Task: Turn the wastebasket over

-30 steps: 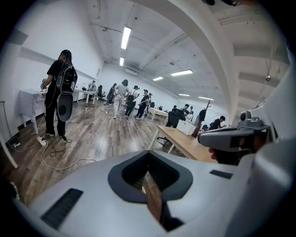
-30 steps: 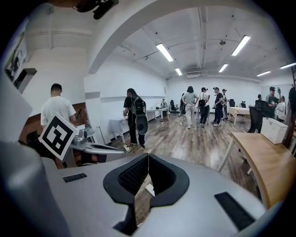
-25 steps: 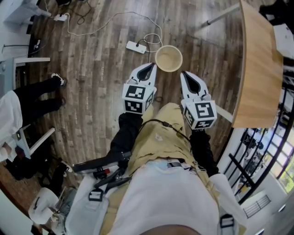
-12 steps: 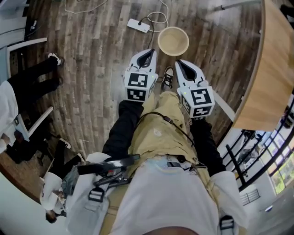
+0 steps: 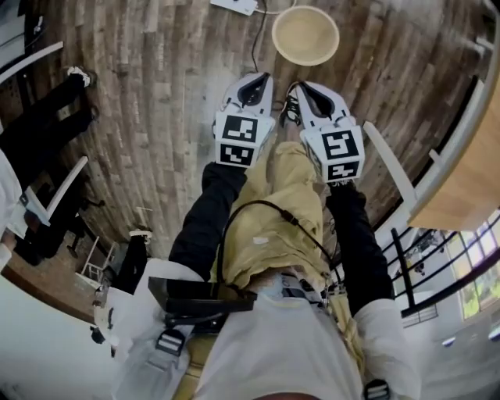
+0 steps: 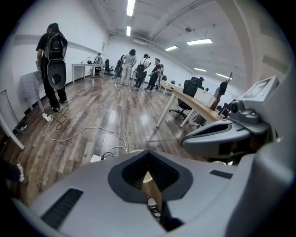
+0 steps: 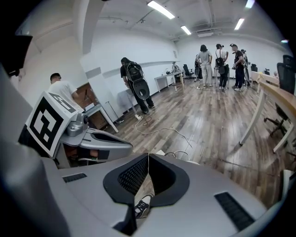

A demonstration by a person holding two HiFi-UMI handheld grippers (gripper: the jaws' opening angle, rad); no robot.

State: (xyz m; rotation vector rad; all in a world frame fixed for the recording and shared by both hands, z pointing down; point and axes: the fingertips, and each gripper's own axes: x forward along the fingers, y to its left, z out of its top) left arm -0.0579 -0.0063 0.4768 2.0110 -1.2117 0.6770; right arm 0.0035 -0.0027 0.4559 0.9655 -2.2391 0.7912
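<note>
Two tongs, both pressed together w/ nothing in them. Far left on the wood floor [image 5: 156, 94] lies a white power strip [image 5: 234, 5] w/ its cord running up past the basket. Next, the left gripper [image 5: 256, 80] hangs over the person's knee, pointing fwd and down; its own view shows the tips [image 6: 149, 153] meeting, only floor and a shoe visible through the gap behind them. Just right of it, the person's shoe [image 5: 291, 109] sits btwn the two tools. The wastebasket [image 5: 305, 35] stands on the floor a bit ahead of both tips, mouth up, not yet touched; it looks empty as far as the head view shows. The right gripper [image 5: 301, 86] is level w/ the left one, jaws likewise closed on nothing in its own view [image 7: 148, 156]. Far right, a curved wooden desk [image 5: 469, 180], well apart from the basket. Handling, as a guess: small, round, tan, thin-walled, so prob. light and easy to tip, fairly stiff but the rim may flex if squeezed hard. The smooth tapered side looks slippery, so a pinch on the wall alone could slide. Best hold is prob. the rim, one jaw inside and one outside, left tool on the left edge, right tool on the right edge. Both jaws must spread first.
</note>
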